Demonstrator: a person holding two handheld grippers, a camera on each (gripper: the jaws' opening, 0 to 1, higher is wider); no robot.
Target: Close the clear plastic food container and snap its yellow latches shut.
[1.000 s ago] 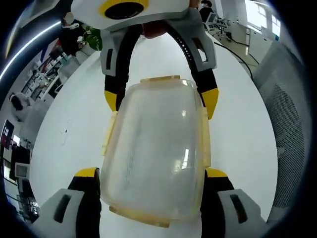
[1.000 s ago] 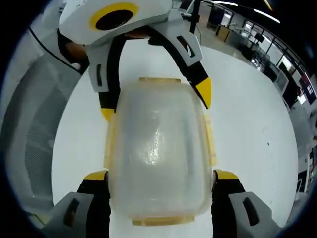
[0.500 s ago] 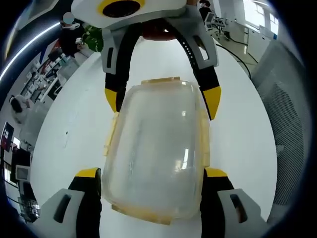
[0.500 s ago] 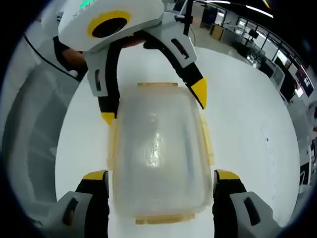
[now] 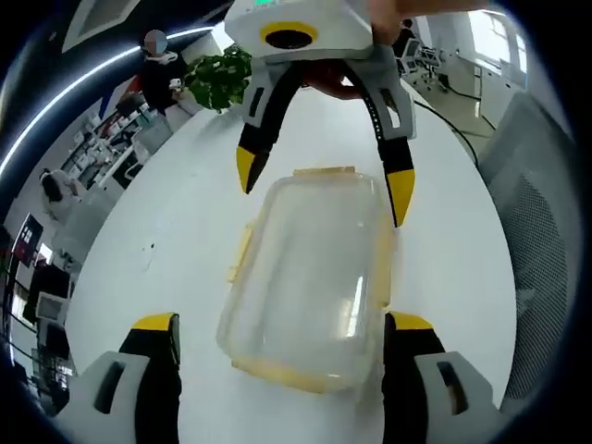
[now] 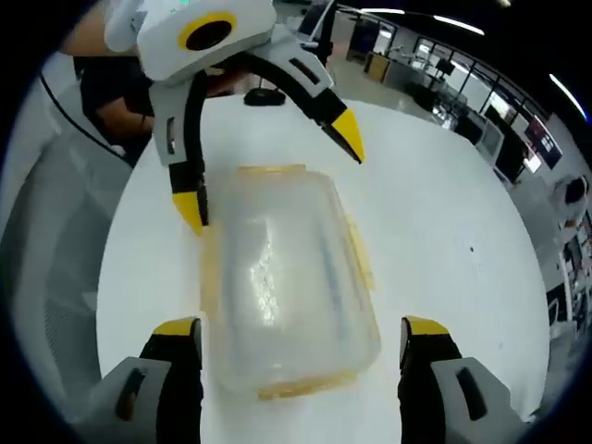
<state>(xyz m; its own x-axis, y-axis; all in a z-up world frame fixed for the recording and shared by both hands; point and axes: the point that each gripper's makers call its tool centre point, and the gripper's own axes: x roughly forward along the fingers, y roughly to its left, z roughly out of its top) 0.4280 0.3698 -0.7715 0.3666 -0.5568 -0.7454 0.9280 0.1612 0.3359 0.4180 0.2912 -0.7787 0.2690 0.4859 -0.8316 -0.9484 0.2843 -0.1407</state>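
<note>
I find both sets of fingers have spread wide and drawn back off the clear food container [image 5: 310, 287], holding nothing; it sits lidded on the white bench [image 5: 166, 231] between them, so I judge its yellow latches [image 6: 359, 259] seated.

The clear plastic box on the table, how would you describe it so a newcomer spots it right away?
Start at the round white table. At its middle, between the yellow-tipped jaws of the two hand-held grippers facing each other, lies a rounded rectangular clear plastic food container. Its see-through lid and pale yellow latches along the edges set it apart; nothing else lies on the table near it.
</note>
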